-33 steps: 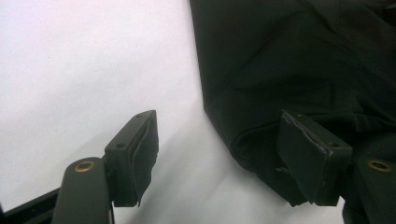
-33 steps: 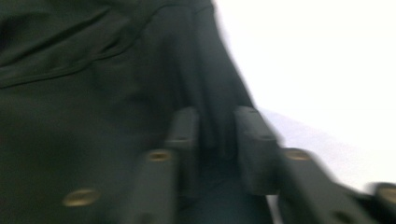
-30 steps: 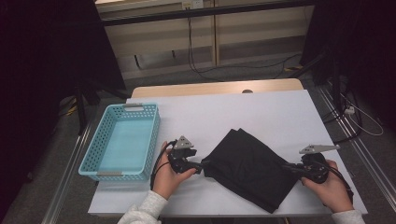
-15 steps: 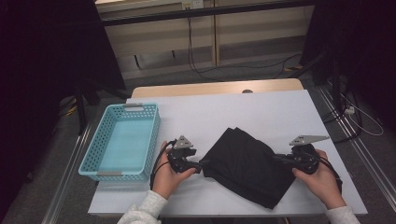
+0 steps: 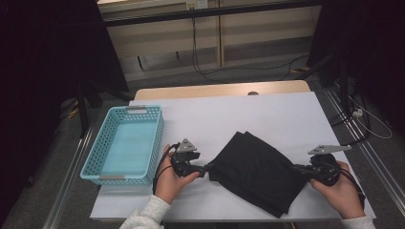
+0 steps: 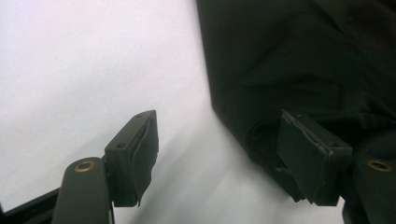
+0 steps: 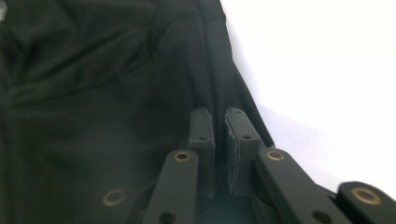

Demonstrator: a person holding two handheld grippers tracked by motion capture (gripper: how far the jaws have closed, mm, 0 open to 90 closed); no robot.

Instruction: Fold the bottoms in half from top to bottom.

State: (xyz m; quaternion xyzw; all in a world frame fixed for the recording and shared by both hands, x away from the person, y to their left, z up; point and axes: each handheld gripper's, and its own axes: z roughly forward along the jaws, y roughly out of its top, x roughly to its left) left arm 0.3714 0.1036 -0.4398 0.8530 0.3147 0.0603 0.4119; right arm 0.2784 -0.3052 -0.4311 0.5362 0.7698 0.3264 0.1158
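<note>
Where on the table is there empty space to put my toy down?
The biggest bare patch of the white table lies behind the black cloth, toward the far edge. The blue basket is empty too. It is crowded near the front: left tool and right tool meet the cloth there.

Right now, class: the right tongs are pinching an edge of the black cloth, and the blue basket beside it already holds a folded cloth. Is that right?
Not quite. The right tongs do pinch the black cloth, but the high view shows the blue basket holding nothing.
</note>
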